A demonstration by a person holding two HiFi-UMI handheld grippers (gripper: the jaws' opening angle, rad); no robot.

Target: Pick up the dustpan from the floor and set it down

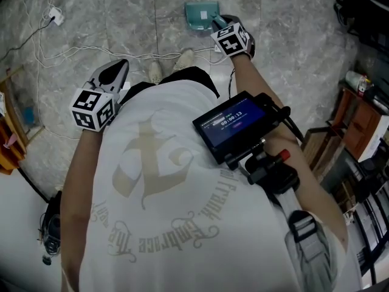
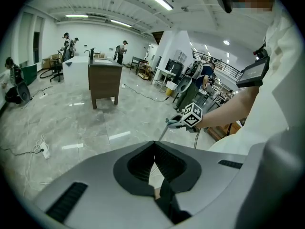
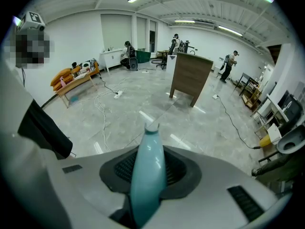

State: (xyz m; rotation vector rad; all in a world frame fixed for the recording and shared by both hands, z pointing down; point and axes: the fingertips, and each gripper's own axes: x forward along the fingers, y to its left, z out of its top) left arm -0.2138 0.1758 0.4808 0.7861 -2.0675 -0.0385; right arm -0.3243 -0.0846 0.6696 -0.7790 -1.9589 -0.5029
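The teal dustpan (image 1: 200,14) lies low over the marble floor ahead of the person's feet; whether it rests on the floor I cannot tell. My right gripper (image 1: 219,23) is shut on its handle (image 3: 148,180), which runs up between the dark pads and ends in a notched tip. My left gripper (image 1: 120,66) hangs at the person's left side, well away from the dustpan. Its jaws (image 2: 154,146) meet at the tips with nothing between them. From the left gripper view I see the right gripper's marker cube (image 2: 193,116) above the floor.
White cables (image 1: 73,55) and a power strip (image 1: 56,17) trail over the floor at the left. The person's shoes (image 1: 182,59) stand just behind the dustpan. Wooden shelving (image 1: 358,114) stands at the right, a brown desk (image 3: 190,78) farther off.
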